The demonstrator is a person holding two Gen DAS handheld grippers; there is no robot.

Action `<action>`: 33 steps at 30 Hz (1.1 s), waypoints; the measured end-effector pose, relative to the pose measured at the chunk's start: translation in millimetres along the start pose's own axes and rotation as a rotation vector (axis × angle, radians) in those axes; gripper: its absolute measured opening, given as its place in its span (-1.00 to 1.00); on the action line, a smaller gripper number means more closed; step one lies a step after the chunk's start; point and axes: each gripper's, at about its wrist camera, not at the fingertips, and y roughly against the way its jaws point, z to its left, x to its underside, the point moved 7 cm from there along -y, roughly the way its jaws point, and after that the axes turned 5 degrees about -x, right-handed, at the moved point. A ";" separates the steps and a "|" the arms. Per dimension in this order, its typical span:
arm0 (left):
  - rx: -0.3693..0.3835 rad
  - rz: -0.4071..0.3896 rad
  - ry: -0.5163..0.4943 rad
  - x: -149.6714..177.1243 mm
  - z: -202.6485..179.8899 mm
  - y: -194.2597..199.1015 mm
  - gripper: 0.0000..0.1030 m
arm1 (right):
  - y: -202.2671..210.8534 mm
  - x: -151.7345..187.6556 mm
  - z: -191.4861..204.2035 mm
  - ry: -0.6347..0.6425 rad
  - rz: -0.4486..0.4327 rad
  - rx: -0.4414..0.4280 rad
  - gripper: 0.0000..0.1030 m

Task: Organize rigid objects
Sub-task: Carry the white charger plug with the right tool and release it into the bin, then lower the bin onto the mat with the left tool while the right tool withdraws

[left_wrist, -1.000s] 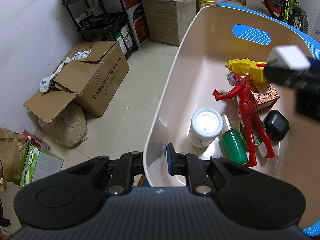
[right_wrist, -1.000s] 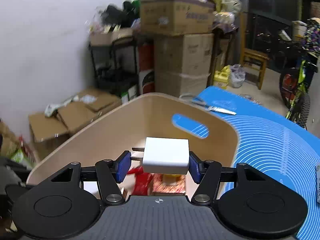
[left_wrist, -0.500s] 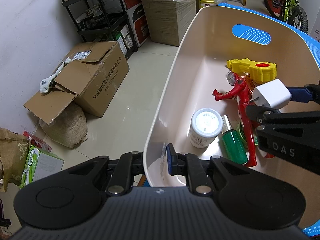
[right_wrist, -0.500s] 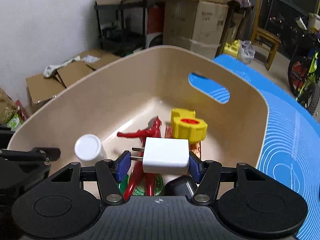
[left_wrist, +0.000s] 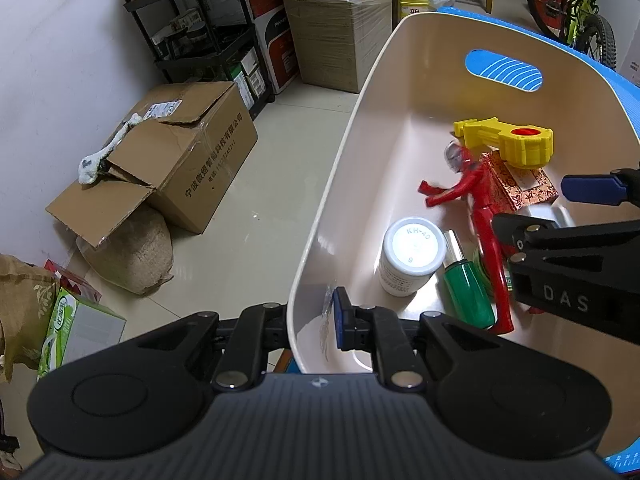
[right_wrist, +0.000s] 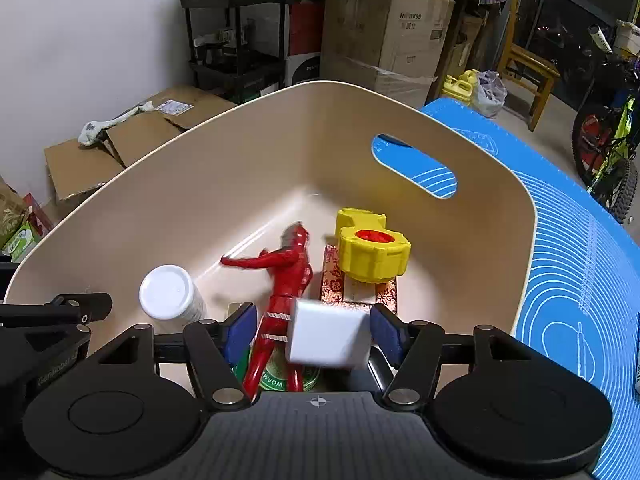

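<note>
My right tongs (right_wrist: 312, 336) hung inside the bin (right_wrist: 248, 184) with the pads spread wide. The white charger (right_wrist: 326, 338) sat between them, tilted and blurred. It touched neither pad, so I judged it loose and dropping toward the pile below. In the left view those tongs came in from the right, low over the bin floor.

My left tongs (left_wrist: 316, 320) were clamped on the bin's near rim, one pad inside the wall and the other outside, steadying the bin.

Under the charger lay a red figure (right_wrist: 286, 280) on its back, with a green tin (right_wrist: 280, 376) beneath its legs. A white jar (right_wrist: 170, 294) stood upright to the left, and a green bottle (left_wrist: 468, 290) lay just beside it. Further back a yellow toy (right_wrist: 370, 250) rested on a patterned box (right_wrist: 334, 280). The bin stood on a blue mat (right_wrist: 580, 260) on the worktop.

As I judged it, most of the sorting was done: six things were already in the bin and the charger was on its way to join them. The visible mat to the right carried nothing else I could make out, though something pale at the far right edge was too cut off to name. What remained, I thought, was to pull the right tongs clear and check for leftovers.
</note>
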 end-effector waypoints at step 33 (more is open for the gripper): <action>0.039 -0.231 0.020 -5.1 -24.7 101.7 0.39 | 167.7 21.5 -61.9 -0.232 -0.346 0.139 0.96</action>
